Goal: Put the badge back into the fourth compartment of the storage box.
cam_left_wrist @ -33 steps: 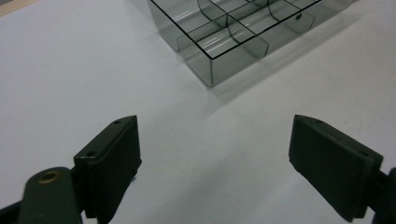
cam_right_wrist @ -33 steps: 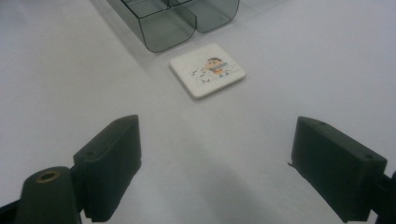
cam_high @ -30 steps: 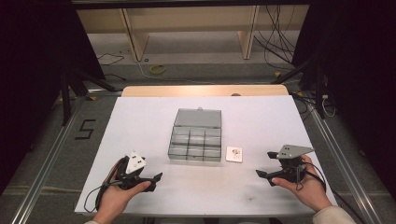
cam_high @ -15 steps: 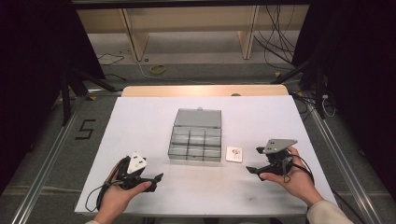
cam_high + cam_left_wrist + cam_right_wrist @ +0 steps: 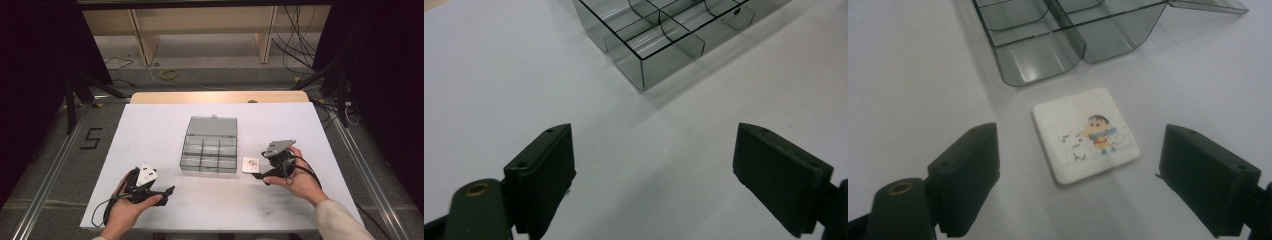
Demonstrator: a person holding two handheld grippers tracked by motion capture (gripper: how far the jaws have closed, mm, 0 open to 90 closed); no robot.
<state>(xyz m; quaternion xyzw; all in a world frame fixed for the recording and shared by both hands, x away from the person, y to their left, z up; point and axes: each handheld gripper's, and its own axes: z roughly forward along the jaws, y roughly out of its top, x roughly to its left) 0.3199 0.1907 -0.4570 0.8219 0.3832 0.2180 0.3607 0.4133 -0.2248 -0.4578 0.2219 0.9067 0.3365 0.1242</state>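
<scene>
Since the earlier frames the right gripper [image 5: 264, 172] has travelled inward from the table's right side toward the smoky transparent plastic compartment box [image 5: 210, 146]; the left gripper [image 5: 162, 191] has not shifted. The small white square tile with a cartoon figure printed on it [image 5: 1085, 134] lies flat on the white table [image 5: 150, 130], just beside the box's near right corner, apart from its wall. The right gripper's jaws stand wide, framing the tile from short of it, nothing held. The left gripper's jaws are likewise wide and empty, well off the box's near left corner. Judged step: approach for picking up the tile. Next move calls for advancing, lowering to the table surface, and closing across the thin edges.
</scene>
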